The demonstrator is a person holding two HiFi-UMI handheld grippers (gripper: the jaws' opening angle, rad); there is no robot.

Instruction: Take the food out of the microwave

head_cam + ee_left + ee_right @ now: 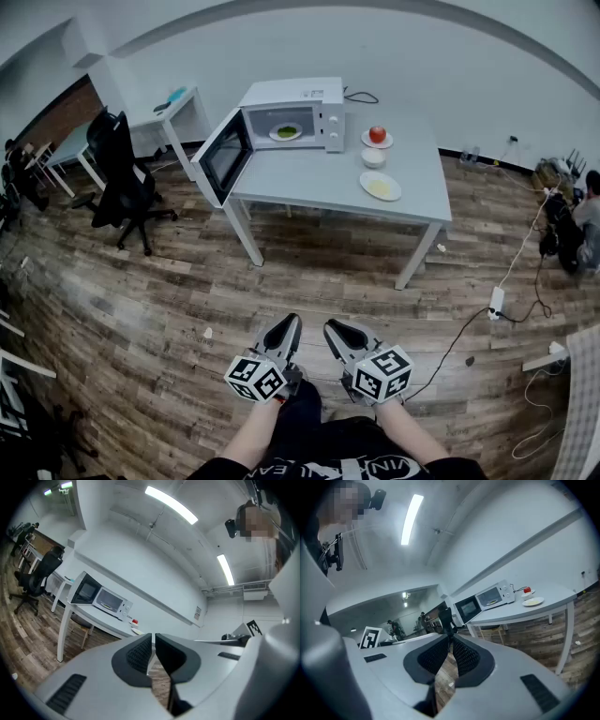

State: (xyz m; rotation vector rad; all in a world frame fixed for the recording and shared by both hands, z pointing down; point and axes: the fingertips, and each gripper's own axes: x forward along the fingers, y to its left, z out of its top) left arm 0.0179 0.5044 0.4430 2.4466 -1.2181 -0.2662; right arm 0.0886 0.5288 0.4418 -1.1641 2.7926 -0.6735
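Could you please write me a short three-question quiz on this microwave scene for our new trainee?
1. True or false: the white microwave's door is shut.
2. Fill in: on the grey table, the round red fruit sits on a small white ____.
3. Where is the white plate of green food? A) inside the microwave B) on the wooden floor C) on the black office chair
Key: 1 false; 2 plate; 3 A.

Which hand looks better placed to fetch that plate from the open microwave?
Right, narrowly. The left tongs and right tongs are shut, far from the microwave; its open door juts out on the left, leaving the plate clearer from the right.
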